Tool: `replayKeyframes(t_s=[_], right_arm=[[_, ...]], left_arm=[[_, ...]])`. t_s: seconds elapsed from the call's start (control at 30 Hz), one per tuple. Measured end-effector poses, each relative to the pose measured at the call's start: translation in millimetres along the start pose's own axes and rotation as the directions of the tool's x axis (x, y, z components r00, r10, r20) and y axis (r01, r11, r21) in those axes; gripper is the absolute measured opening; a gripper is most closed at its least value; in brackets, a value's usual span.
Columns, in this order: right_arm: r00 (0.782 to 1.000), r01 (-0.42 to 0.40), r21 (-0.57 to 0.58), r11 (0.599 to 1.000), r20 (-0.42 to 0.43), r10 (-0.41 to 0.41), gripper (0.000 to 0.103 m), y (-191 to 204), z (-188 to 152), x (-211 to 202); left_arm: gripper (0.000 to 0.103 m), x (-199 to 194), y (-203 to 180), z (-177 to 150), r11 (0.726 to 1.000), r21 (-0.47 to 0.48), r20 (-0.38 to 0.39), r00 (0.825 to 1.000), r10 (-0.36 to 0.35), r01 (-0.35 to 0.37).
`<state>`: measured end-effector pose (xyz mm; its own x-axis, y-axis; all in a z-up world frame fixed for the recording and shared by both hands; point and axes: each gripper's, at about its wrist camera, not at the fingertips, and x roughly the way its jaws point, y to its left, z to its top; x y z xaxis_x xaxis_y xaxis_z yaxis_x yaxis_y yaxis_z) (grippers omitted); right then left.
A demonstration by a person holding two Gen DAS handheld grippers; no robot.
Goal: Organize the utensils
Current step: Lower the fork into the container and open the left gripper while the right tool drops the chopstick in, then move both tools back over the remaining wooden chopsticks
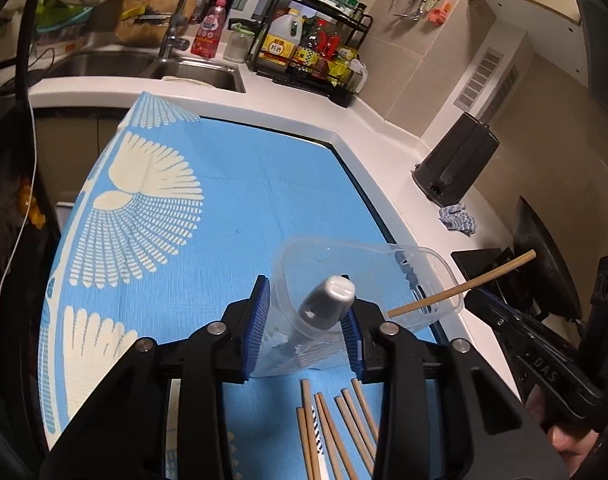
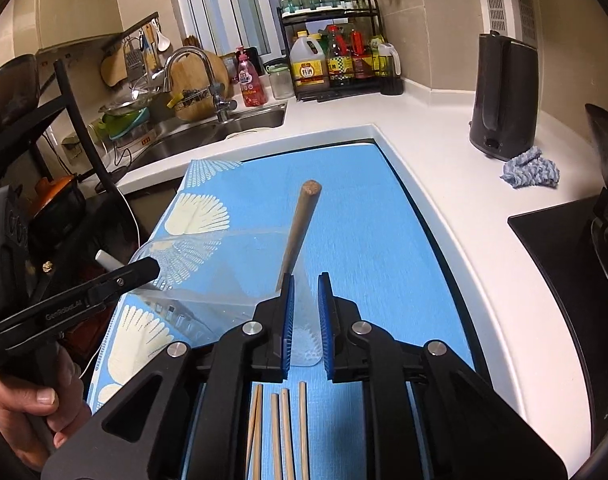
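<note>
Both hand-held grippers tilt down over the blue patterned mat (image 1: pixel 231 184). The left hand-held gripper (image 1: pixel 304 320) stands apart around a clear plastic utensil tray (image 1: pixel 368 256) with a grey-handled utensil (image 1: pixel 328 300) inside; the right hand-held gripper (image 2: pixel 306 320), narrowly apart, has a brown wooden chopstick (image 2: pixel 299 232) against its left pad, loose chopsticks (image 2: pixel 279 432) lying below

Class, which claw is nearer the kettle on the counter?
Right. The right claw sits on the kettle's side of the mat; the left claw is farther, toward the sink.
</note>
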<state>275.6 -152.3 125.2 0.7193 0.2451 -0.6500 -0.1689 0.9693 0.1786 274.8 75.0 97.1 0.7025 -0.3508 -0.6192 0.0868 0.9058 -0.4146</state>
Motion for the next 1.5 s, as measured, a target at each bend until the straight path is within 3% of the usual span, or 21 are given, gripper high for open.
replayKeyframes(t_s=[0.37, 0.4, 0.47, 0.5, 0.8, 1.0, 1.17, 1.5], right_arm=[[1.000, 0.011, -0.032, 0.999, 0.004, -0.011, 0.014, -3, 8, 6], [1.000, 0.018, -0.043, 0.999, 0.010, -0.018, 0.017, -1, 7, 5], [0.999, 0.037, -0.069, 0.997, 0.036, -0.034, 0.033, 2, 7, -1], [0.998, 0.046, -0.081, 0.996, 0.052, -0.042, 0.039, 3, 7, -6], [0.982, 0.113, -0.134, 0.985, 0.164, -0.091, 0.046, 7, -3, -63], [0.958, 0.142, -0.133, 0.981, 0.268, -0.103, 0.050, 6, -34, -117], [0.941, 0.137, -0.117, 0.984, 0.327, -0.092, 0.052, 5, -73, -147], [0.955, 0.127, -0.133, 0.983, 0.285, -0.085, 0.052, 1, -157, -146]], left_arm=[[0.034, -10, -6, -9, 0.999, -0.037, 0.009, 0.999, 0.040, -0.039], [0.036, -14, -8, -8, 0.998, -0.031, 0.022, 0.999, 0.049, -0.048], [0.050, -23, -12, -5, 0.998, -0.008, 0.052, 0.997, 0.063, -0.062], [0.051, -29, -16, -4, 0.997, 0.008, 0.075, 0.994, 0.077, -0.078], [0.064, -88, -52, -12, 0.977, 0.125, 0.231, 0.963, 0.143, -0.175], [0.067, -123, -66, -46, 0.967, 0.148, 0.294, 0.943, 0.155, -0.205], [0.067, -128, -65, -92, 0.962, 0.165, 0.277, 0.946, 0.169, -0.220], [0.067, -117, -45, -176, 0.948, 0.184, 0.211, 0.953, 0.218, -0.258]])
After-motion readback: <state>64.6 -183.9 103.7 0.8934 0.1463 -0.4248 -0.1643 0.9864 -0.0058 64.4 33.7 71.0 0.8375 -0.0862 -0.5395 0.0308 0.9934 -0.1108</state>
